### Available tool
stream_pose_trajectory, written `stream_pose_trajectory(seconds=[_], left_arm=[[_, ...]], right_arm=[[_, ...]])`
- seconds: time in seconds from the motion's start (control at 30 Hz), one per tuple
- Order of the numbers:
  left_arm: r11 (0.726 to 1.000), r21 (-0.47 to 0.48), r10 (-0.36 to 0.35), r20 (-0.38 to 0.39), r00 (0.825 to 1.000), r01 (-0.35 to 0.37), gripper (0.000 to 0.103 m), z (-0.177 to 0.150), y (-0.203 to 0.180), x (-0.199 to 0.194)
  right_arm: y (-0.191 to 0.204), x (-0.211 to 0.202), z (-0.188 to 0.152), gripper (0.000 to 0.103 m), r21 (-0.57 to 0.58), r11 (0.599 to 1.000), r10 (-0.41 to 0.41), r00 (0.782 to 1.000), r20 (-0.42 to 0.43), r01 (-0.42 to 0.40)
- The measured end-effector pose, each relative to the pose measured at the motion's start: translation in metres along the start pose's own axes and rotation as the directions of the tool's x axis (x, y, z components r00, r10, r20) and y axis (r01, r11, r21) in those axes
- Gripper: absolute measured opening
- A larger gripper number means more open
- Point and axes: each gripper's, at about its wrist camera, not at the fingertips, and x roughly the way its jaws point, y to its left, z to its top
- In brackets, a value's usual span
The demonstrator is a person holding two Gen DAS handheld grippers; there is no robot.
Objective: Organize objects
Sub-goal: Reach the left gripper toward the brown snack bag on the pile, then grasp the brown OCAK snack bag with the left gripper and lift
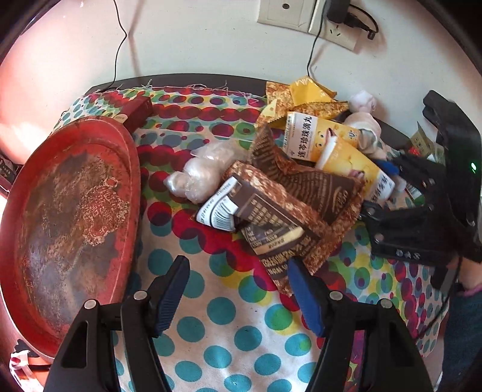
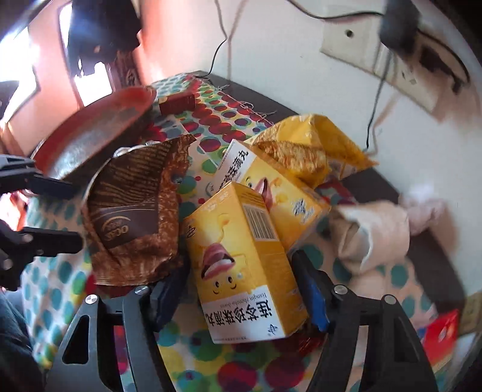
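A worn red tray [image 1: 72,205] lies at the left on a polka-dot cloth. A pile of packaging sits at centre right: a brown box [image 1: 271,229], a brown wrapper [image 1: 304,181], two yellow medicine boxes [image 1: 319,135], a clear plastic bag [image 1: 198,172]. My left gripper [image 1: 238,271] is open and empty, just short of the brown box. In the right wrist view my right gripper [image 2: 241,289] straddles the near yellow box [image 2: 241,265], its blue pads at both sides of it. The right gripper also shows in the left wrist view [image 1: 427,205].
A small dark red box [image 1: 137,110] lies behind the tray. A yellow snack bag [image 2: 313,144] and pink cloth [image 2: 379,229] lie by the wall. A red packet [image 2: 439,334] is at the far right. Wall sockets with cables [image 1: 310,18] hang above.
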Motion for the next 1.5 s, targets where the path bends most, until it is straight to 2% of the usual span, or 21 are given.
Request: stream_pose_trajectory(seconds=[0.1,0.27,0.33,0.43,0.53,0.6,0.7,0.77,0.87,0.9,1.0,1.07,1.13,1.2,1.27,1.4,1.5], left_arm=[[1.0,-0.01,0.001,-0.005,1.0,-0.001,0.069,0.0,0.002,0.001],[1.0,-0.024,-0.008,-0.02,1.0,0.008,0.069,-0.001,-0.001,0.003],[0.999,-0.037,-0.036,-0.042,0.998,0.035,0.069,-0.001,-0.004,0.006],[0.994,-0.081,-0.08,-0.091,0.993,0.073,0.069,0.002,-0.007,0.01],[0.984,-0.159,-0.098,-0.122,0.988,0.078,0.069,0.008,-0.003,0.016],[0.966,-0.239,-0.135,-0.149,0.98,0.097,0.069,0.012,0.003,0.023],[0.932,-0.342,-0.182,-0.16,0.97,0.119,0.069,0.018,0.008,0.029],[0.923,-0.365,-0.187,-0.139,0.973,0.125,0.069,0.023,0.008,0.025],[0.905,-0.388,-0.216,-0.073,0.974,0.172,0.069,0.027,0.005,0.013],[0.89,-0.409,-0.243,-0.051,0.969,0.202,0.069,0.029,0.007,0.012],[0.846,-0.484,-0.272,-0.027,0.962,0.225,0.069,0.035,0.009,0.017],[0.838,-0.504,-0.261,-0.035,0.965,0.209,0.069,0.042,0.012,0.024],[0.841,-0.502,-0.253,-0.037,0.967,0.202,0.069,0.047,0.009,0.029],[0.857,-0.48,-0.226,-0.021,0.974,0.189,0.07,0.054,0.007,0.032],[0.877,-0.447,-0.198,-0.007,0.98,0.174,0.07,0.059,0.002,0.035],[0.897,-0.4,-0.188,0.039,0.981,0.188,0.07,0.058,0.0,0.036],[0.925,-0.328,-0.179,0.072,0.981,0.193,0.069,0.057,-0.005,0.034]], right_arm=[[0.006,-0.012,-0.012,0.056,0.061,0.998,-0.014,0.999,0.039,0.011],[0.003,-0.032,-0.036,0.055,0.217,0.975,-0.058,0.994,0.092,0.037],[0.005,-0.039,-0.045,0.055,0.255,0.966,-0.078,0.992,0.101,0.05],[0.004,-0.04,-0.059,0.055,0.31,0.95,-0.064,0.993,0.097,0.031],[0.0,-0.041,-0.067,0.055,0.343,0.939,-0.052,0.991,0.121,0.007],[-0.002,-0.042,-0.071,0.055,0.355,0.935,-0.05,0.989,0.136,-0.002],[0.0,-0.038,-0.069,0.056,0.357,0.934,-0.056,0.992,0.115,0.012],[0.002,-0.037,-0.068,0.056,0.347,0.938,-0.066,0.992,0.108,0.024],[0.005,-0.036,-0.067,0.057,0.335,0.942,-0.067,0.993,0.097,0.03],[0.006,-0.036,-0.067,0.057,0.332,0.943,-0.067,0.993,0.095,0.032],[0.005,-0.036,-0.069,0.059,0.328,0.944,-0.069,0.993,0.094,0.034],[0.006,-0.036,-0.068,0.059,0.324,0.945,-0.074,0.993,0.09,0.041],[0.009,-0.035,-0.067,0.06,0.313,0.948,-0.086,0.993,0.082,0.056],[0.012,-0.033,-0.066,0.065,0.299,0.952,-0.086,0.993,0.075,0.06],[0.016,-0.031,-0.064,0.065,0.283,0.956,-0.101,0.993,0.065,0.079],[0.023,-0.027,-0.061,0.068,0.253,0.96,-0.136,0.99,0.042,0.121],[0.028,-0.023,-0.059,0.071,0.225,0.963,-0.156,0.987,0.026,0.146]])
